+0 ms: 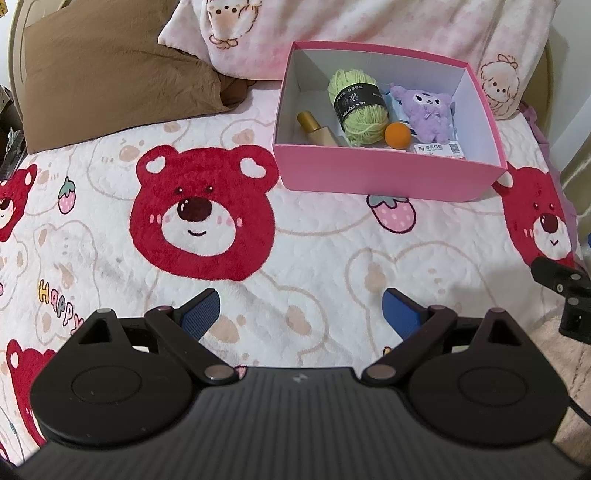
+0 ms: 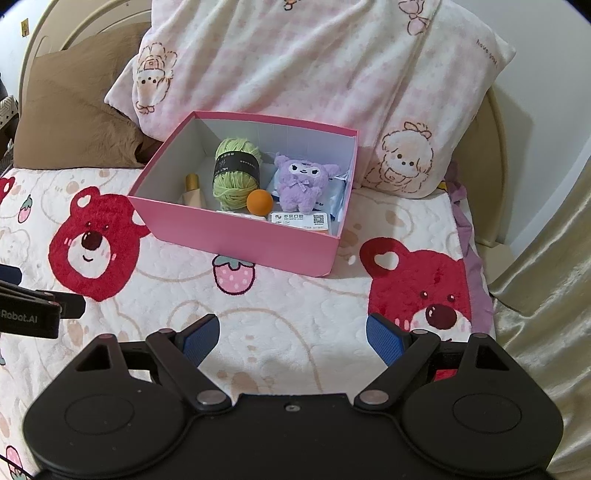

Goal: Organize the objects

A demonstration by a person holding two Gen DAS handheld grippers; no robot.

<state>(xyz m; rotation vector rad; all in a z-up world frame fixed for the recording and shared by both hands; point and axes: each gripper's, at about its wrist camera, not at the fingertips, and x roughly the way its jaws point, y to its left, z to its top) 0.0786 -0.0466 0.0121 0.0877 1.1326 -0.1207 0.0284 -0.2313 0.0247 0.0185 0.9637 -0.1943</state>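
A pink box stands on the bed. Inside lie a green yarn ball, a purple plush toy, an orange ball, a gold-capped bottle and a white packet. My left gripper is open and empty, held over the blanket in front of the box. My right gripper is open and empty, also in front of the box.
The bed carries a white blanket with red bears. A brown pillow and a pink-white pillow lie behind the box. A gold curtain hangs at the right. The other gripper shows at each view's edge.
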